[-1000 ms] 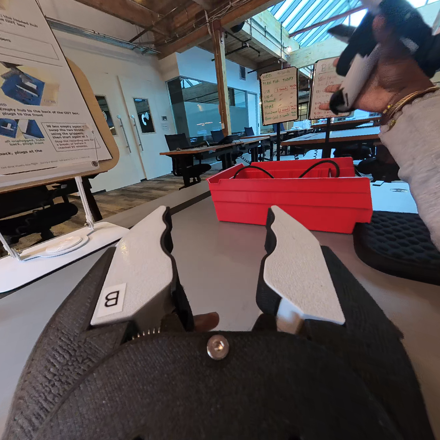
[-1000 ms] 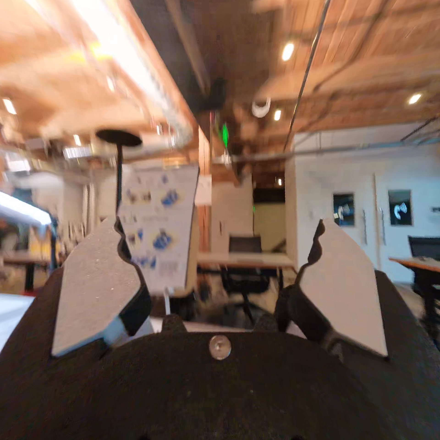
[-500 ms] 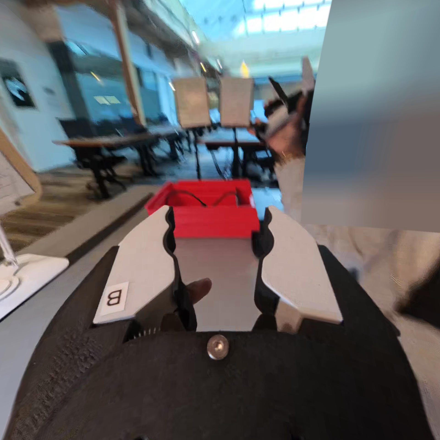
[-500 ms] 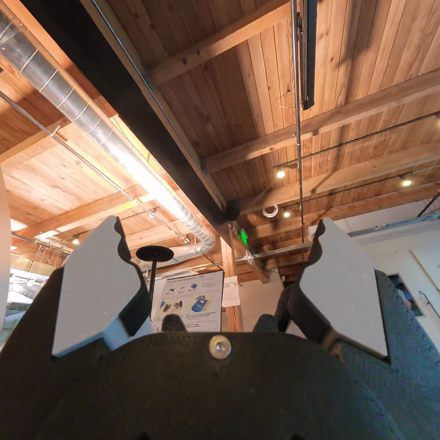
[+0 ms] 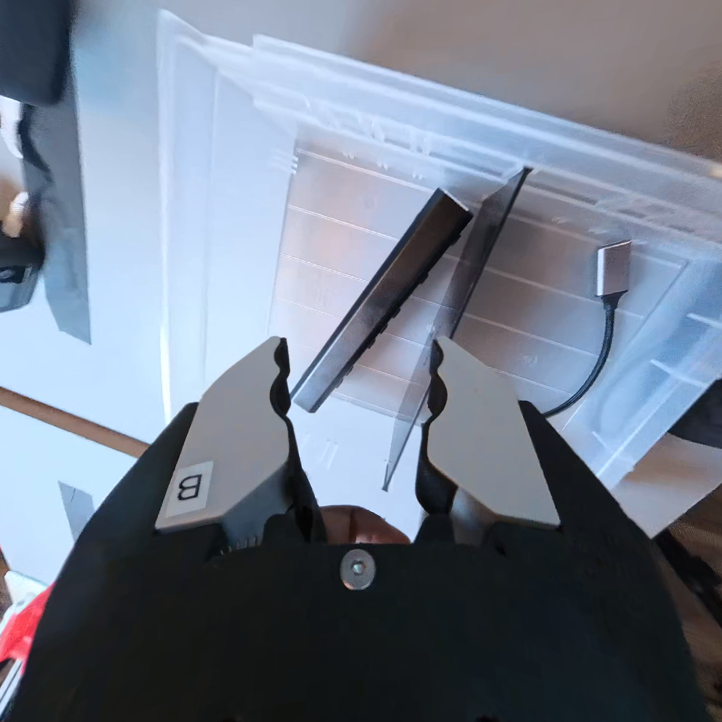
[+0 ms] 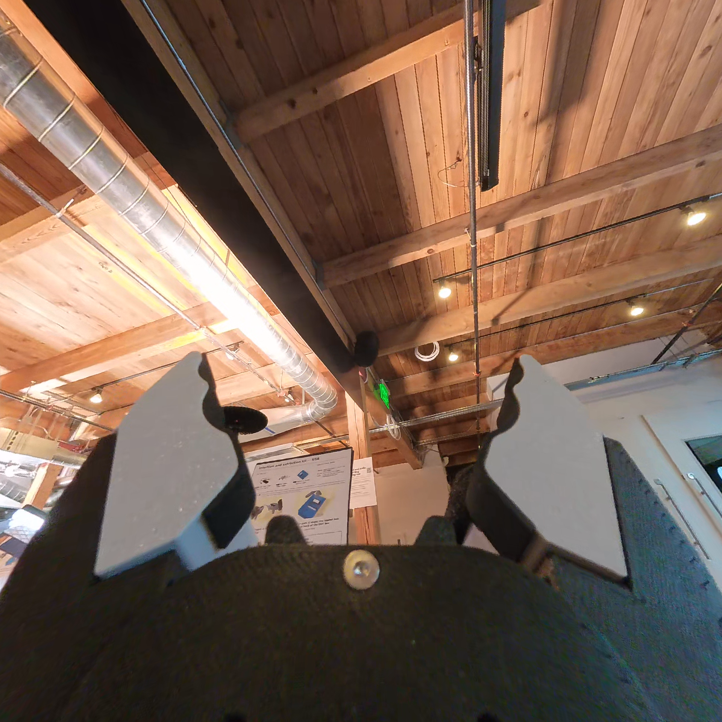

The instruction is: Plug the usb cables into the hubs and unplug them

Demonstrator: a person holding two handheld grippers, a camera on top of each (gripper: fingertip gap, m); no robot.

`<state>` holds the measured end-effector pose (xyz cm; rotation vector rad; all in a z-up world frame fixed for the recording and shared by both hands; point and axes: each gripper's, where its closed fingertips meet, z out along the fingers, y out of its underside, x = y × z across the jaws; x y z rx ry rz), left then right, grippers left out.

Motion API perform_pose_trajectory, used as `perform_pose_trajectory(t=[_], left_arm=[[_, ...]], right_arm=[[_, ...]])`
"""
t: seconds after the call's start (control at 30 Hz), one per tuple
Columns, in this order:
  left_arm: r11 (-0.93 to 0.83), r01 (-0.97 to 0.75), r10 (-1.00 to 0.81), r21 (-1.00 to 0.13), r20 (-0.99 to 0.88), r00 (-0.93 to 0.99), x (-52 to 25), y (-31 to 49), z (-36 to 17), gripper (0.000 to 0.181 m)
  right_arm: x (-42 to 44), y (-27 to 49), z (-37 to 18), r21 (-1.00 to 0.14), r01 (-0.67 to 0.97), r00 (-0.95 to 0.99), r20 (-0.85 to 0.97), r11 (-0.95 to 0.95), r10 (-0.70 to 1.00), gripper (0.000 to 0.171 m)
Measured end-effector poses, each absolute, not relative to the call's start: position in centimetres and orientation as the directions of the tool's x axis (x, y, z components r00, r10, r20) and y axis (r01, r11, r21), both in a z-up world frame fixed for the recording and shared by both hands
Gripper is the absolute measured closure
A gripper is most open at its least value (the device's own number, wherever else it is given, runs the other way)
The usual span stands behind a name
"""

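In the left wrist view a flat dark grey USB hub (image 5: 383,297) lies slanted inside a clear plastic bin (image 5: 187,195). Its braided cable (image 5: 597,363) curves right and ends in a grey plug (image 5: 613,269) that lies loose in the bin. A fainter dark slab (image 5: 472,273) beside the hub looks like its reflection in a clear wall. My left gripper (image 5: 357,347) is open and empty, just above the hub's near end. My right gripper (image 6: 359,359) is open and empty and points up at the wooden ceiling.
The bin stands on a white table with strips of grey tape (image 5: 66,234) to its left. Something red (image 5: 23,625) shows at the lower left corner. The right wrist view shows a metal duct (image 6: 156,195), beams and an instruction poster (image 6: 301,496). My hands' fingertips stand some 75 centimetres from each other. From the left gripper's tips to the flat dark grey USB hub (image 5: 383,297) is close to 5 centimetres.
My left gripper has swung from facing the room and the red bin to looking down into the clear bin with the hub. My right gripper has tilted up to the ceiling and stays open.
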<state>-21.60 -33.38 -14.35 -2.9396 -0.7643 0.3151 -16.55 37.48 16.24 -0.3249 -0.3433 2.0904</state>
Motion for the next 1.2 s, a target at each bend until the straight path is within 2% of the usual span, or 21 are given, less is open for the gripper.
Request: perform_pose_trajectory(t=[0.2, 0.37, 0.47, 0.53, 0.6, 0.73, 0.87, 0.97, 1.07, 1.2], left_arm=[[-0.908, 0.415, 0.418, -0.056, -0.051, 0.907, -21.7, -33.6, -18.6, 0.118], [-0.922, 0.383, 0.384, -0.053, -0.013, 0.923, -21.8, -33.5, -21.0, 0.125], [-0.928, 0.372, 0.372, -0.011, 0.012, 0.928, -21.4, -33.6, -23.1, 0.140], [-0.936, 0.351, 0.353, -0.040, -0.070, 0.933, -22.5, -33.5, -22.6, 0.147], [-0.910, 0.392, 0.411, -0.136, -0.162, 0.897, -24.0, -33.4, -21.0, 0.150], [-0.777, 0.423, 0.575, -0.465, -0.254, 0.778, -25.9, -32.6, -14.8, 0.153], [-0.595, 0.299, 0.707, -0.746, -0.309, 0.636, -26.6, -30.3, -7.0, 0.153], [-0.343, 0.123, 0.792, -0.931, -0.216, 0.570, -26.1, -26.7, -0.4, 0.153], [-0.038, -0.016, 0.797, -0.999, -0.040, 0.602, -25.0, -22.6, 5.0, 0.153], [0.313, -0.138, 0.708, -0.940, 0.134, 0.693, -23.7, -18.2, 10.8, 0.153]], right_arm=[[-16.3, 38.5, 16.2, -0.328, -0.786, -0.515, -0.124, -0.525, 0.848, 0.039], [-16.4, 38.9, 16.2, -0.316, -0.789, -0.510, -0.141, -0.527, 0.848, 0.044], [-16.5, 39.0, 16.4, -0.303, -0.788, -0.518, -0.147, -0.536, 0.843, 0.046], [-16.5, 39.1, 16.3, -0.295, -0.790, -0.515, -0.155, -0.537, 0.843, 0.048], [-16.4, 39.4, 16.2, -0.285, -0.796, -0.509, -0.164, -0.535, 0.845, 0.050], [-16.4, 39.7, 16.4, -0.271, -0.796, -0.511, -0.179, -0.541, 0.841, 0.053], [-16.6, 39.1, 16.6, -0.280, -0.788, -0.519, -0.178, -0.548, 0.836, 0.058], [-17.5, 37.4, 16.8, -0.339, -0.751, -0.545, -0.166, -0.567, 0.822, 0.060], [-18.7, 35.1, 17.2, -0.407, -0.730, -0.547, -0.135, -0.549, 0.826, 0.066], [-20.4, 30.3, 17.5, -0.536, -0.680, -0.558, -0.065, -0.501, 0.827, 0.072]])
